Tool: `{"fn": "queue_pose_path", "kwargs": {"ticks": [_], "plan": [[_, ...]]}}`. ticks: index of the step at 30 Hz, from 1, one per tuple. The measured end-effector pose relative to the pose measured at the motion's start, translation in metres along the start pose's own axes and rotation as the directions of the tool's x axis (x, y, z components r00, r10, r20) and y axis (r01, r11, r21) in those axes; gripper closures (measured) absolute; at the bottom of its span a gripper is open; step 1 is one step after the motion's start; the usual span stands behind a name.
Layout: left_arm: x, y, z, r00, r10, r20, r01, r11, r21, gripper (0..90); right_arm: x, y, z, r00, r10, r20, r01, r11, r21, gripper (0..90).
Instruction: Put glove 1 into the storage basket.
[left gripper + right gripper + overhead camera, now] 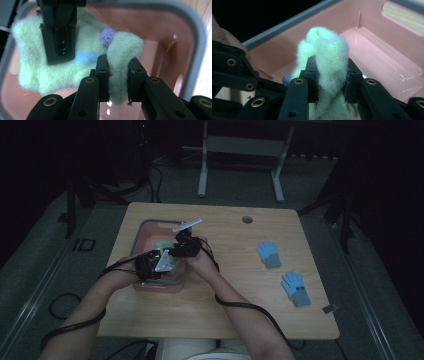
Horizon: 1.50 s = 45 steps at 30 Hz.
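Fuzzy pale green glove (62, 67) hangs over the inside of a pink bin (160, 32) with a grey rim, held at two places by the two grippers. In the left gripper view, the left gripper (118, 75) has its black jaws pressed onto one upright finger-like fold of the glove, so the wool bulges out above and below the pads. The rest of the glove spreads to the left in that view, showing a small purple knitted patch (107, 35) near the pinched fold and a light blue patch (85, 58) lower down. Farther off in the same view, the right gripper's black jaw comes down from above onto the green wool.

In the right gripper view, the right gripper (332, 80) is closed on a thick bunch of the same glove (327, 55), which rises in a soft lump above the jaws, with the pink bin wall (367, 22) and its floor behind it. Parts of the left gripper's black linkage sit at the left of that view.

From the high view, the bin (145, 227) sits on the left part of the wooden table (225, 305), and both hands meet over it, the left gripper (150, 265) near the bin's near edge and the right gripper (185, 245) just beyond it. Two blue gloves (269, 254) (296, 289) lie flat on the right side of the table, well apart from the bin, one farther and one nearer.
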<state>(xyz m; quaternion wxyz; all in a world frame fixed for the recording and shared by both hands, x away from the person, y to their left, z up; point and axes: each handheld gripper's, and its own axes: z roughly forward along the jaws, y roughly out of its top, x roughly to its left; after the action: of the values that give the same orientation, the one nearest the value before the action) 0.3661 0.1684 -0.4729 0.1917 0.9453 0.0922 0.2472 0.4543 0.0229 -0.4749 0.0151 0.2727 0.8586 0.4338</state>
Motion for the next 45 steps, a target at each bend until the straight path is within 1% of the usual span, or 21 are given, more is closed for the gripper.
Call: {"fn": "queue_pose_path", "kwargs": {"ticks": [3,7,11,16,19,21,24,25,27,28,29,32,34,37,38,39,40,41,42,43,45], "plan": [[0.003,0.0,0.009,0.9999,-0.008,0.011,0.007,0.9999,0.015,74.5,-0.002,-0.002,0.006,0.9998,0.009,0.019,-0.009,1.0,-0.003,69.3],[0.005,0.003,0.02,0.9994,-0.015,0.031,0.013,0.9976,0.068,74.4,-0.003,-0.003,0.005,0.9989,0.009,0.046,-0.009,1.0,-0.008,58.8],[0.004,0.004,0.032,0.9968,-0.021,0.076,0.012,0.9917,0.128,74.2,-0.006,-0.004,-0.006,0.9971,0.019,0.074,-0.016,0.999,-0.043,52.5],[0.005,0.005,0.036,0.9929,-0.055,0.105,0.041,0.9904,0.132,71.3,-0.015,-0.008,-0.022,0.9937,0.049,0.101,-0.04,0.996,-0.083,46.0],[0.008,0.005,0.036,0.9896,-0.089,0.113,0.072,0.9876,0.139,61.0,-0.019,-0.011,-0.038,0.9915,0.055,0.118,-0.041,0.992,-0.12,41.5],[0.013,0.004,0.032,0.987,-0.145,0.068,0.135,0.9811,0.138,49.5,-0.019,-0.012,-0.048,0.9905,0.046,0.13,-0.028,0.991,-0.134,36.9],[0.021,0.003,0.025,0.9719,-0.226,0.065,0.218,0.9701,0.106,33.5,-0.02,-0.016,-0.062,0.9892,0.037,0.142,-0.015,0.988,-0.155,31.0],[0.023,0.003,0.021,0.9697,-0.236,0.064,0.23,0.969,0.092,26.4,-0.02,-0.017,-0.067,0.9892,0.035,0.142,-0.011,0.987,-0.162,29.5],[0.026,0.003,0.013,0.961,-0.273,0.046,0.27,0.9615,0.049,23.2,-0.021,-0.021,-0.078,0.9922,0.027,0.121,-0.007,0.987,-0.163,21.7],[0.026,0.003,0.013,0.961,-0.273,0.046,0.27,0.9615,0.049,20.8,-0.021,-0.021,-0.078,0.9922,0.027,0.121,-0.007,0.987,-0.163,21.7],[0.029,0.005,0.005,0.9541,-0.297,0.037,0.296,0.9548,0.022,18.2,-0.02,-0.025,-0.086,0.9937,0.017,0.111,0.001,0.987,-0.16,19.7],[0.03,0.008,-0.007,0.9442,-0.329,0.011,0.329,0.9433,-0.042,13.8,-0.019,-0.032,-0.097,0.9942,0.004,0.108,0.014,0.986,-0.166,16.8],[0.029,0.012,-0.014,0.9342,-0.356,0.023,0.357,0.9309,-0.079,7.1,-0.018,-0.035,-0.104,0.9954,-0.003,0.096,0.019,0.986,-0.166,14.8],[0.025,0.017,-0.02,0.9173,-0.395,0.048,0.398,0.9065,-0.141,6.1,-0.018,-0.041,-0.113,0.9942,-0.005,0.107,0.022,0.987,-0.161,14.0],[0.025,0.017,-0.02,0.9173,-0.395,0.048,0.398,0.9065,-0.141,5.8,-0.018,-0.041,-0.113,0.9942,-0.005,0.107,0.022,0.987,-0.161,14.0],[0.021,0.021,-0.022,0.9087,-0.414,0.05,0.417,0.8917,-0.177,4.6,-0.02,-0.045,-0.12,0.9959,0.004,0.091,0.012,0.985,-0.175,14.0],[0.021,0.021,-0.022,0.9087,-0.414,0.05,0.417,0.8917,-0.177,4.2,-0.02,-0.045,-0.12,0.9959,0.004,0.091,0.012,0.985,-0.175,14.0],[0.017,0.025,-0.024,0.8991,-0.435,0.052,0.435,0.875,-0.212,3.5,-0.022,-0.049,-0.126,0.9951,-0.002,0.099,0.021,0.981,-0.191,14.6],[0.017,0.025,-0.024,0.8991,-0.435,0.052,0.435,0.875,-0.212,3.0,-0.023,-0.051,-0.128,0.9944,-0.013,0.105,0.033,0.98,-0.194,14.6],[0.012,0.03,-0.025,0.8967,-0.439,0.053,0.438,0.8643,-0.247,3.0,-0.024,-0.053,-0.13,0.9929,-0.033,0.114,0.054,0.981,-0.188,14.6],[0.006,0.035,-0.025,0.9002,-0.43,0.067,0.432,0.8626,-0.263,3.2,-0.024,-0.057,-0.133,0.9871,-0.07,0.144,0.094,0.981,-0.17,15.3]]}}
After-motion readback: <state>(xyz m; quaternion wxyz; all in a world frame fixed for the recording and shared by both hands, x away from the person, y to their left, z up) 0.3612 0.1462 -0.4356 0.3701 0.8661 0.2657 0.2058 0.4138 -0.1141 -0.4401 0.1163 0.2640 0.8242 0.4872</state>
